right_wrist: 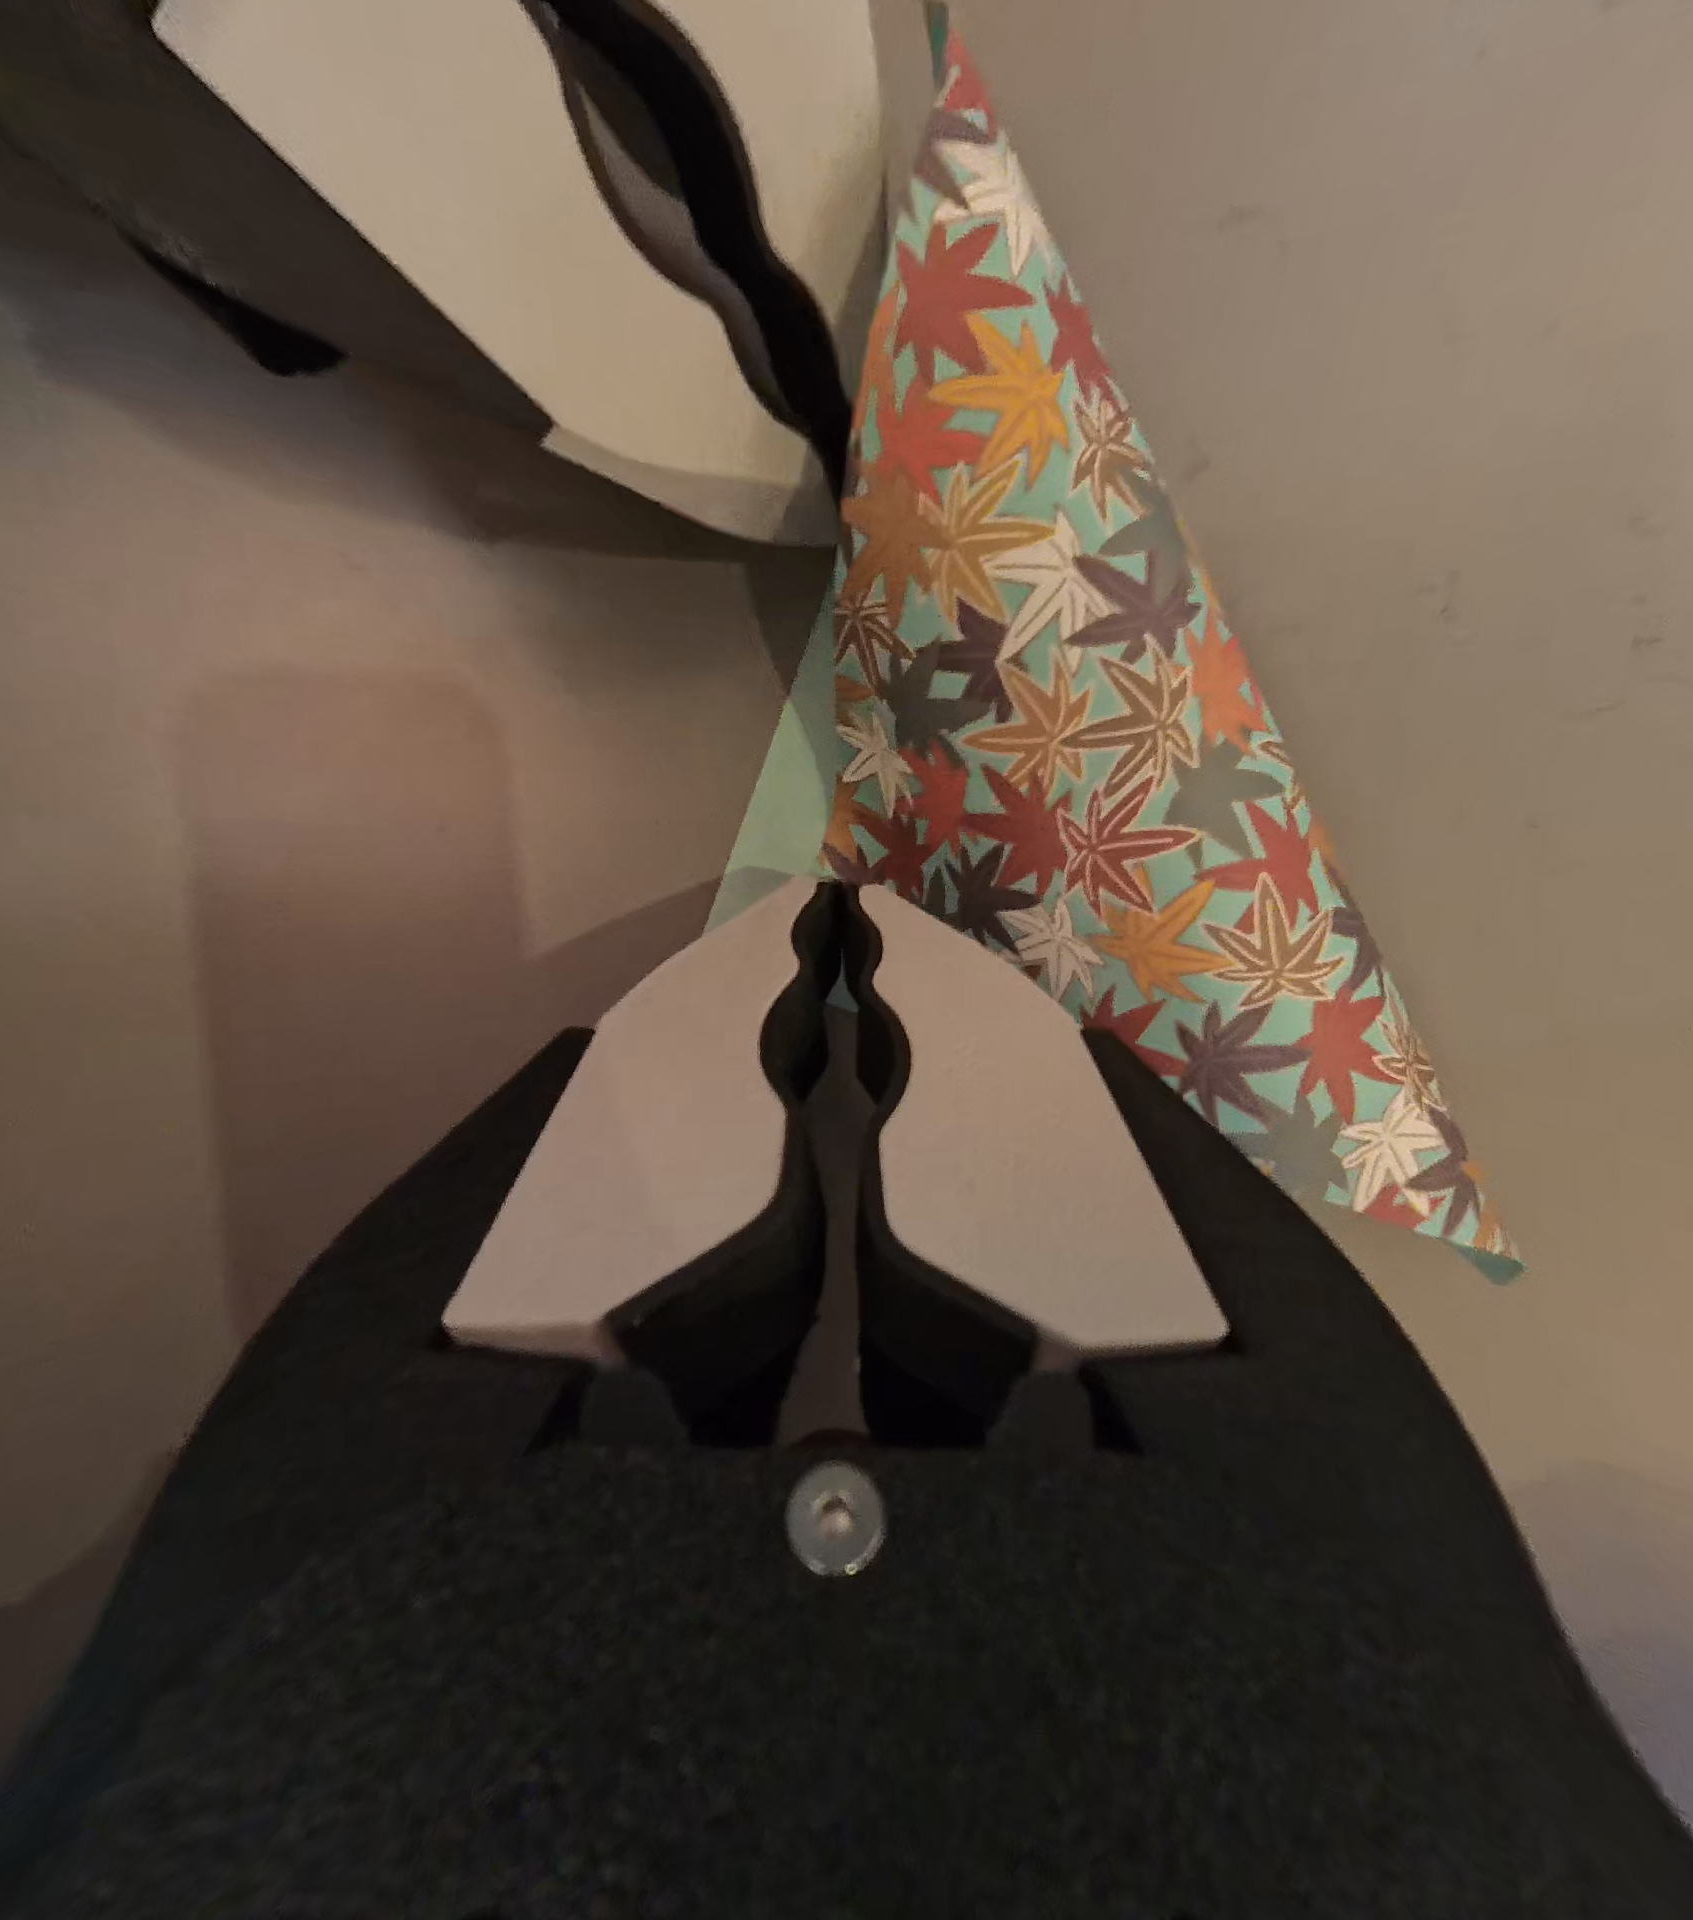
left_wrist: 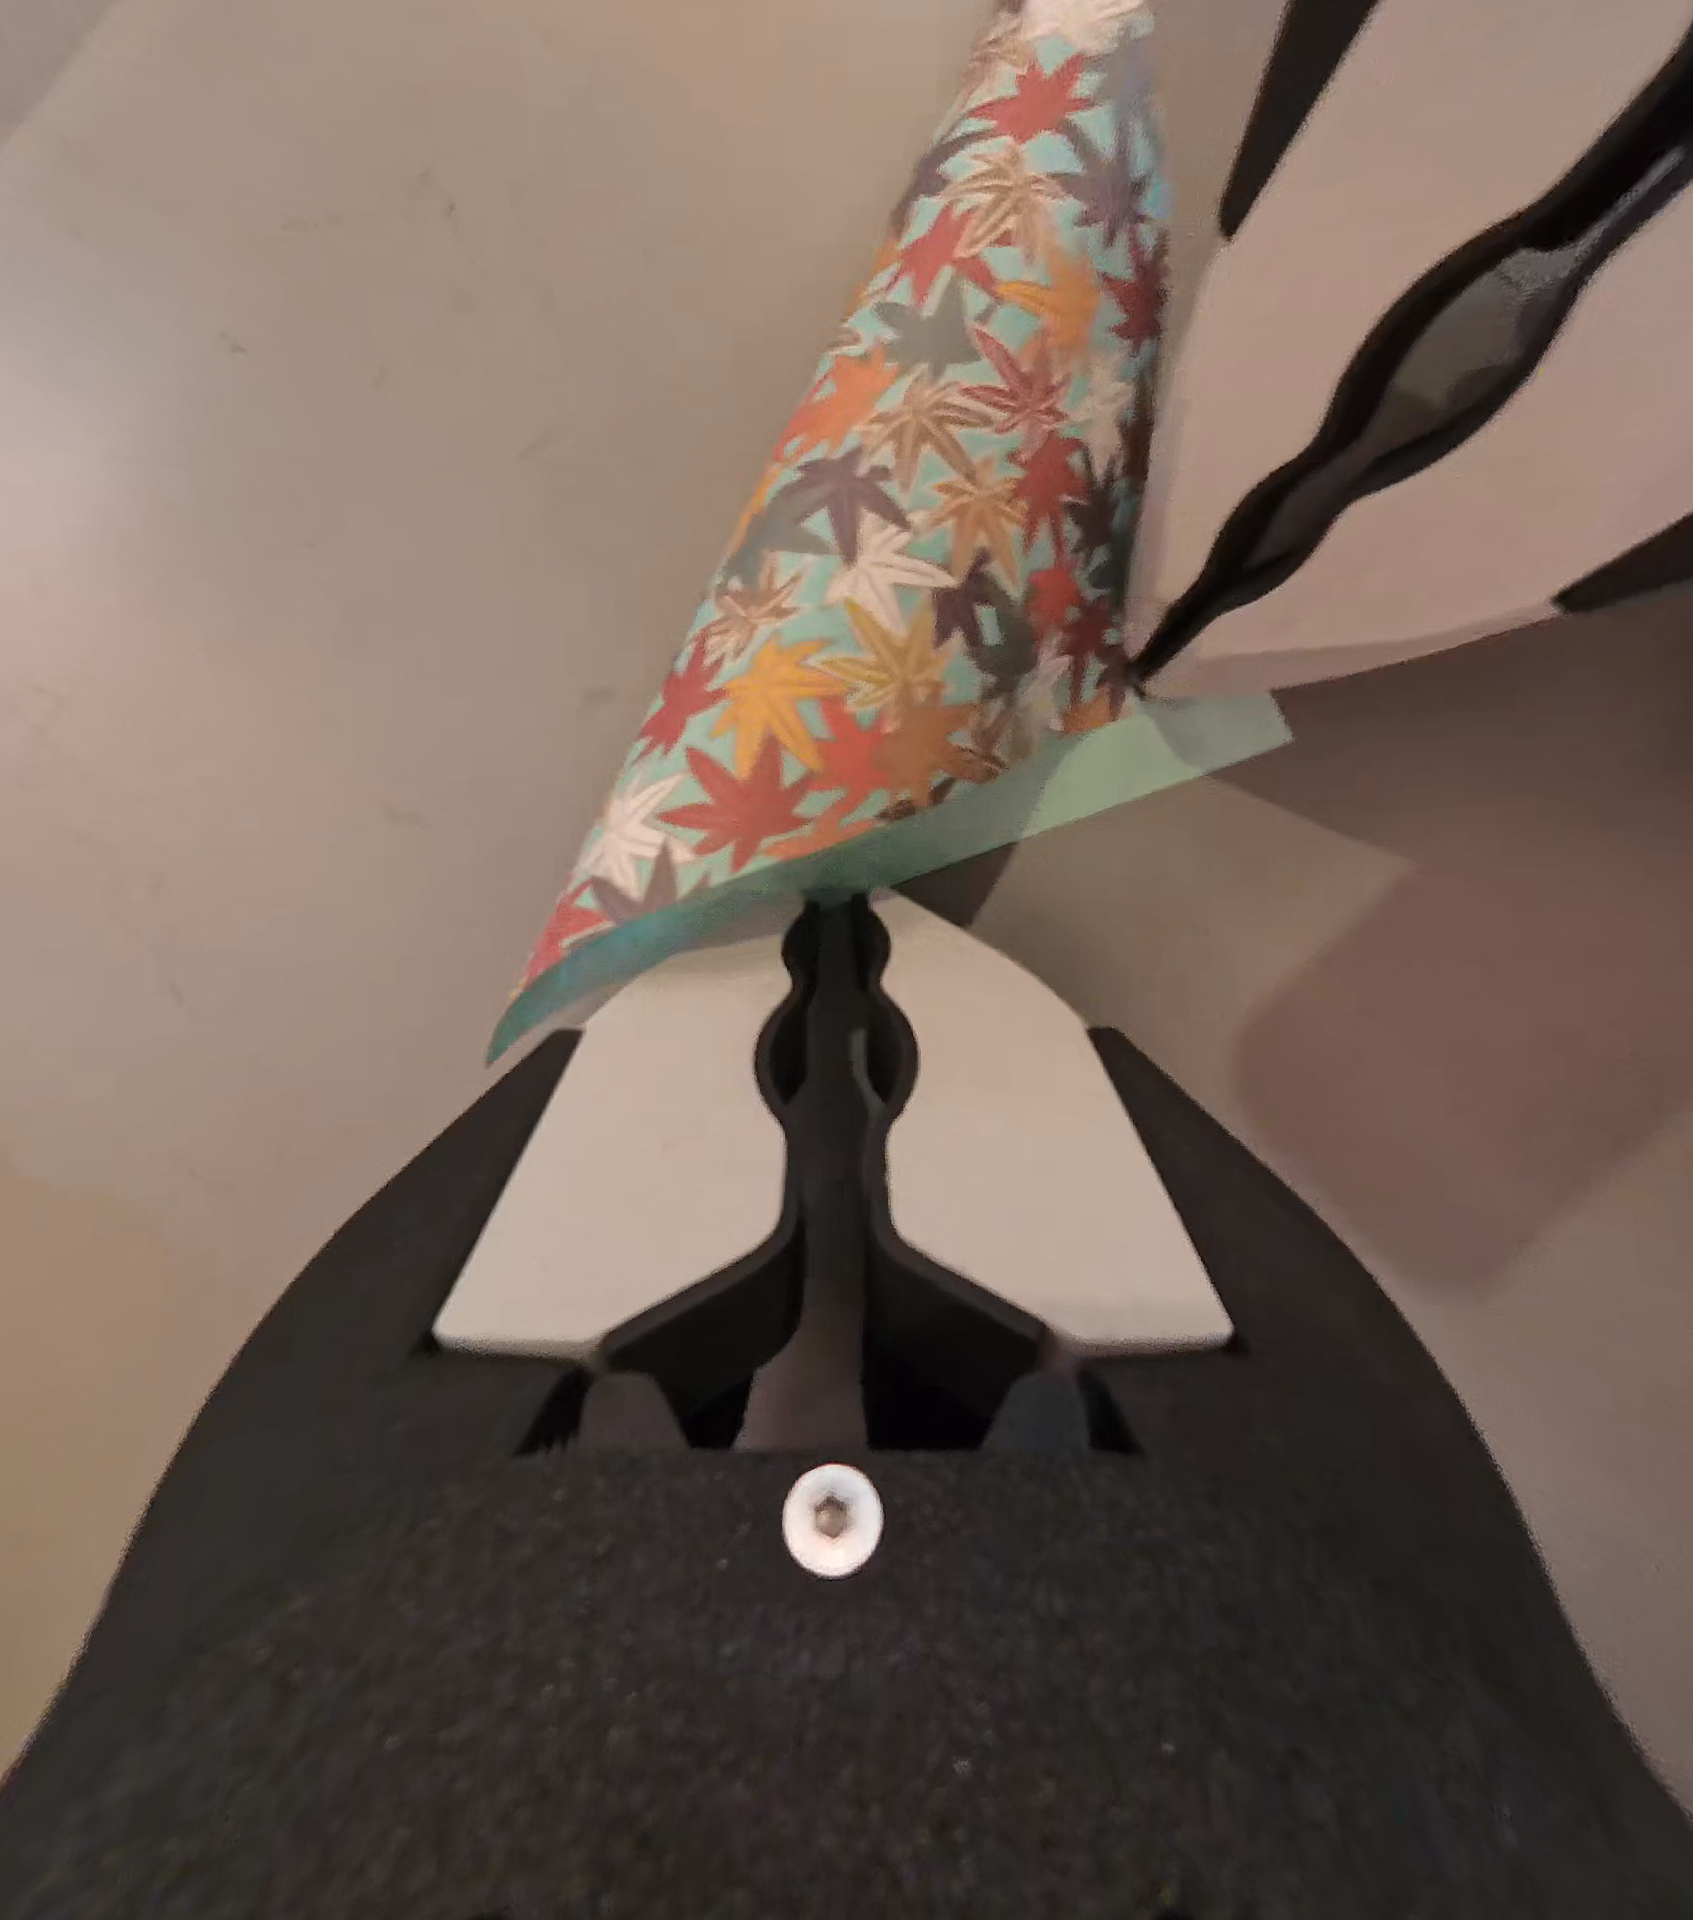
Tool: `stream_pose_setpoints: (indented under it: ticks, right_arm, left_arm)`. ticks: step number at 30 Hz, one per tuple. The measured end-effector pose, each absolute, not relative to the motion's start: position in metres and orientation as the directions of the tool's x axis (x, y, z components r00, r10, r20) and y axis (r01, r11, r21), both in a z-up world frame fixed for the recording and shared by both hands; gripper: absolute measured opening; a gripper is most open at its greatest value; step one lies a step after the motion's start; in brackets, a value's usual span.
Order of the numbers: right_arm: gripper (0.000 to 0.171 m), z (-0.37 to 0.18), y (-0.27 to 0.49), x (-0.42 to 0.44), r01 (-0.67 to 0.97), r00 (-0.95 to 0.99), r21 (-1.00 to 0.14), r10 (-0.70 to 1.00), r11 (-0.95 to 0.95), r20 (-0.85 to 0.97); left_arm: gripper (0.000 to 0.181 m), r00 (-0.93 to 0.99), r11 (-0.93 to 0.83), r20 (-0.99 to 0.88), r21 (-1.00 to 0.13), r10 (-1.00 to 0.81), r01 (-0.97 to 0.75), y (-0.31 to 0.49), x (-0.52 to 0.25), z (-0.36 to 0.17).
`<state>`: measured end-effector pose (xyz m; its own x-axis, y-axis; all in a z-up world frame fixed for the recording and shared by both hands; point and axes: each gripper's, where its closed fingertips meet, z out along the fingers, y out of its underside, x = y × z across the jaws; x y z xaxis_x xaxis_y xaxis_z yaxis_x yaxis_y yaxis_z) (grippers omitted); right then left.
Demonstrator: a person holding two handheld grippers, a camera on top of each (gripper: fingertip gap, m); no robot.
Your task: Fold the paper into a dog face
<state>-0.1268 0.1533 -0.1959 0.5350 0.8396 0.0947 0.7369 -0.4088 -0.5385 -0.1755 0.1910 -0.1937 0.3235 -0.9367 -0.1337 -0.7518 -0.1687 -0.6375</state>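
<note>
surface: plain beige-grey table (left_wrist: pixel 322 582), matte, pretty much fills the background in both wrist views
marks: a few small dark specks and scuffs scattered over it, easiest to spot in the right wrist view (right_wrist: pixel 1507 540)
shadows: big soft ones cast across it
edges/corners: can't make any out
lying directly on it: honestly can't tell
</note>
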Motion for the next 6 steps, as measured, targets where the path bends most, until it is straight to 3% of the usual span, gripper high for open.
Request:
stream_pose_setpoints:
  ticks: [6]
  right_arm:
    - [0.000,-0.1959,0.1638,-0.1276,0.752,0.509,-0.534,0.855,-0.386,0.098]
  left_arm:
    - [0.002,0.287,-0.135,-0.135,-0.645,-0.948,-0.752,0.1905,-0.1683,-0.1937]
